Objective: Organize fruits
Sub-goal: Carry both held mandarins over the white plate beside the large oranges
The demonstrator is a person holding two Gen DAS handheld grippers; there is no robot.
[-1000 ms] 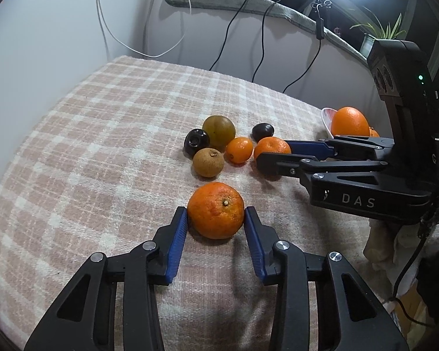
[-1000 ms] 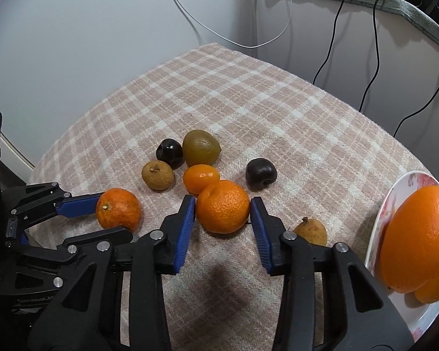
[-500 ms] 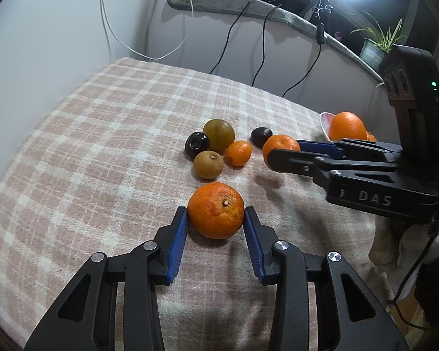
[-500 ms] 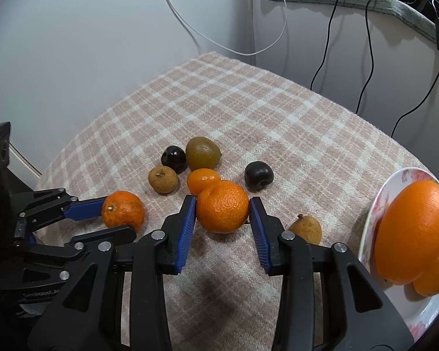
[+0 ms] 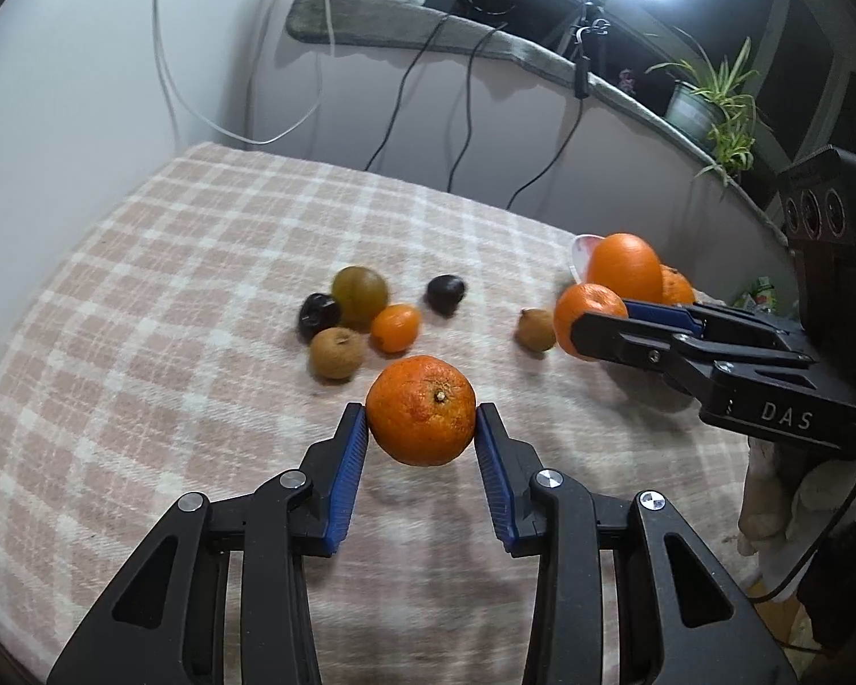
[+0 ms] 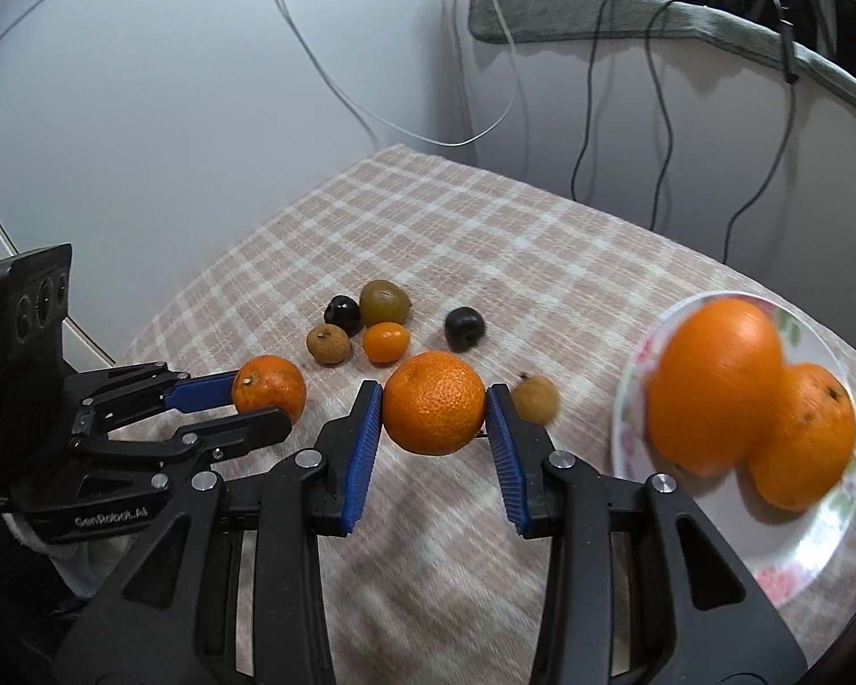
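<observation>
Plate [image 6: 827,542] sat at the right edge of the checked tablecloth [image 5: 171,285], to the right of your right gripper [image 6: 433,399], which clamped a mandarin [image 6: 433,402] just beside it. Your left gripper [image 5: 421,412] pinched a second mandarin [image 5: 421,411] farther off, near the front edge, so the right one was nearer and looked due to unload first

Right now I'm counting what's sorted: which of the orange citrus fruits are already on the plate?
The two big smooth oranges and on the floral white plate. The rough mandarins are still clamped in the left tongs and right tongs.
</observation>
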